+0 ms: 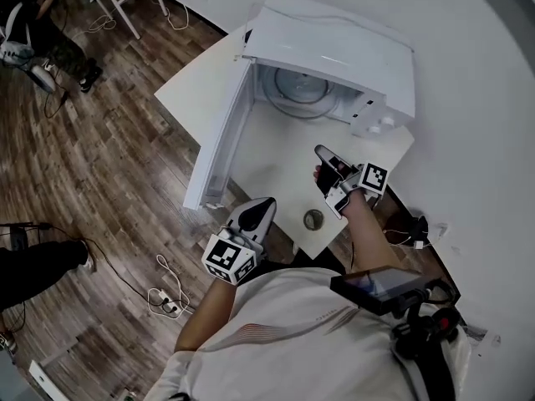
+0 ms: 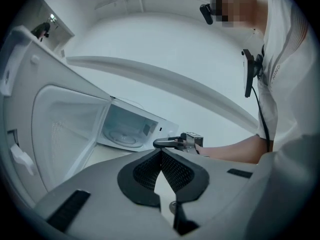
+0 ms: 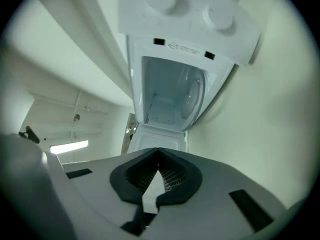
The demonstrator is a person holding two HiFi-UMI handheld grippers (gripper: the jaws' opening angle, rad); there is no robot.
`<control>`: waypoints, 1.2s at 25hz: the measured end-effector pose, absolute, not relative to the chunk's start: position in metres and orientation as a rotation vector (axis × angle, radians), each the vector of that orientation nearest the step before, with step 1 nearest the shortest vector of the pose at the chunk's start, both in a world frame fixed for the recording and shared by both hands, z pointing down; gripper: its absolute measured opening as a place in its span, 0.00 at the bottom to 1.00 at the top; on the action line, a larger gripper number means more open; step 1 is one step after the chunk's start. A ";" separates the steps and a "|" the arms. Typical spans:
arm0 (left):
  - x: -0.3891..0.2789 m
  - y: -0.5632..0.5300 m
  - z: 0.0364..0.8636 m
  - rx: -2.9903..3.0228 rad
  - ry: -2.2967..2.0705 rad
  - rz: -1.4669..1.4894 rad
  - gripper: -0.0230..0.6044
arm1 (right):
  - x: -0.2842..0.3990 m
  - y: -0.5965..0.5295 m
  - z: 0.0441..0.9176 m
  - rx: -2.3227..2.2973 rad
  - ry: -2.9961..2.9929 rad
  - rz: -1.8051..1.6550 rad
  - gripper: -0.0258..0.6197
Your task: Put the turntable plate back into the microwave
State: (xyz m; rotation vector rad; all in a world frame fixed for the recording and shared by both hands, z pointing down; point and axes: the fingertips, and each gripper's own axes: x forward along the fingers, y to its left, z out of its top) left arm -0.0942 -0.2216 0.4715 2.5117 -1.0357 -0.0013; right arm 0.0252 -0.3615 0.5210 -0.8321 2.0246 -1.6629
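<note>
1. Head view: the turntable plate (image 1: 303,86) already lies inside the microwave (image 1: 334,53). The left claw (image 1: 266,203) and right claw (image 1: 323,152) are in front of its mouth, above the worktop (image 1: 276,161).
2. Left gripper view: the left claw (image 2: 161,153) is closed and empty; keep it off the microwave's door (image 2: 65,129).
3. Right gripper view: the right claw (image 3: 158,168) is closed and empty, facing the microwave's cavity. Nudge the plate (image 3: 194,96) only if it looks unseated.

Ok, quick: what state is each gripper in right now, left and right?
Left gripper: closed, nothing held.
Right gripper: closed, nothing held.
</note>
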 end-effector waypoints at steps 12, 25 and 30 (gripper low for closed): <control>-0.111 -0.171 0.417 2.620 -0.968 -0.068 0.05 | 0.072 -0.208 0.410 -1.120 2.342 -1.030 0.05; -0.040 -0.078 0.377 2.642 -1.082 -0.084 0.05 | 0.150 -0.120 0.348 -1.181 2.420 -0.739 0.05; -0.007 -0.036 0.367 2.656 -1.121 -0.075 0.05 | 0.179 -0.079 0.329 -1.242 2.495 -0.629 0.05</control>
